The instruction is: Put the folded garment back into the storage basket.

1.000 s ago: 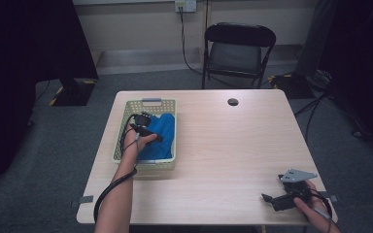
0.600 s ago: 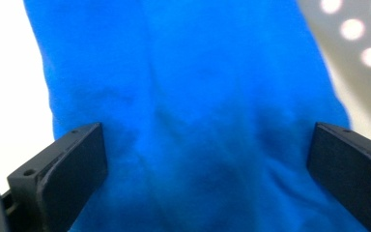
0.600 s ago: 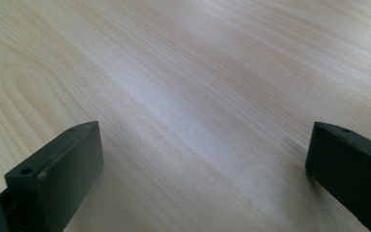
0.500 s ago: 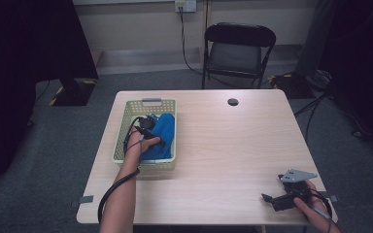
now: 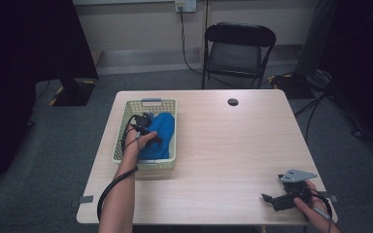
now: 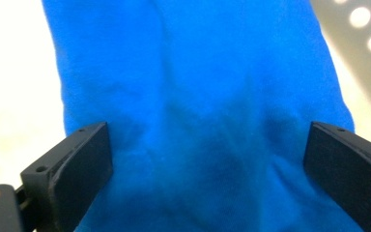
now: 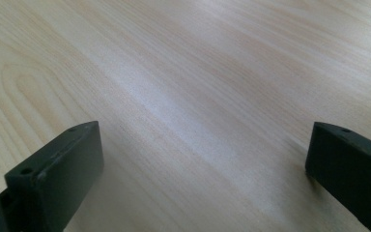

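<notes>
A blue cloth (image 5: 159,134) lies bunched in a pale yellow plastic basket (image 5: 124,116) on the left half of the wooden table. My left gripper (image 5: 148,130) hangs inside the basket, right over the cloth. Seen from the left gripper view, its jaws stand wide apart on either side of the blue cloth (image 6: 203,106), with nothing pinched between them. My right gripper (image 5: 271,200) rests low near the table's front right corner. It is open, with bare wood (image 7: 183,96) between its jaws.
A small dark round spot (image 5: 232,102) sits near the table's far edge. A black folding chair (image 5: 239,48) stands behind the table, and cables run along the floor at the right. The basket's walls surround the left gripper closely.
My left gripper has shifted slightly to the right and down onto the blue cloth inside the basket. The right gripper has stayed where it was.
</notes>
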Action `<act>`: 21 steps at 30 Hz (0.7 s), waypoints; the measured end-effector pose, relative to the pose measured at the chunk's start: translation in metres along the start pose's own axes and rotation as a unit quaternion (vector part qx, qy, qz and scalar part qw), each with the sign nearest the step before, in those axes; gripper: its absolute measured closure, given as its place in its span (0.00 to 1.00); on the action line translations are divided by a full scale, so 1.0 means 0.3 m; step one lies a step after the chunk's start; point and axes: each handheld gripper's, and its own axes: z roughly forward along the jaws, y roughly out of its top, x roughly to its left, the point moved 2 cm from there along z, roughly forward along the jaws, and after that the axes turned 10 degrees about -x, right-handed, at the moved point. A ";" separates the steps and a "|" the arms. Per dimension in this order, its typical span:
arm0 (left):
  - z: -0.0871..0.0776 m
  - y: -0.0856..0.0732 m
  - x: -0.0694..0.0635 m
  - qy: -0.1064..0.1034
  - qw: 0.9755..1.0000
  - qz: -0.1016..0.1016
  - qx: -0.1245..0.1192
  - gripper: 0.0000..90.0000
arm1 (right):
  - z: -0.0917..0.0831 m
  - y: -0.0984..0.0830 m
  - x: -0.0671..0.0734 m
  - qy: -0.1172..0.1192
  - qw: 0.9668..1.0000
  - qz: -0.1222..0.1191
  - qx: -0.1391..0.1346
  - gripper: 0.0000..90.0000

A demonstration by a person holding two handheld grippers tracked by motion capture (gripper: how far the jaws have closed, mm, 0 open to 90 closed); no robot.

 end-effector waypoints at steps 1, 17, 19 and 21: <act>-0.003 0.002 -0.001 0.000 1.000 0.002 0.002 0.04 | 0.000 0.000 0.000 0.000 1.000 0.000 0.000 0.00; -0.013 -0.002 -0.017 -0.042 0.999 -0.022 -0.007 0.05 | 0.000 0.000 0.000 0.000 1.000 0.000 0.000 0.00; -0.002 -0.010 -0.017 -0.042 0.999 -0.019 -0.008 0.04 | 0.000 0.000 0.000 0.000 1.000 0.000 0.000 0.00; 0.002 -0.013 -0.017 -0.037 0.999 -0.019 -0.010 0.00 | 0.000 0.000 0.000 0.000 1.000 0.000 0.000 0.00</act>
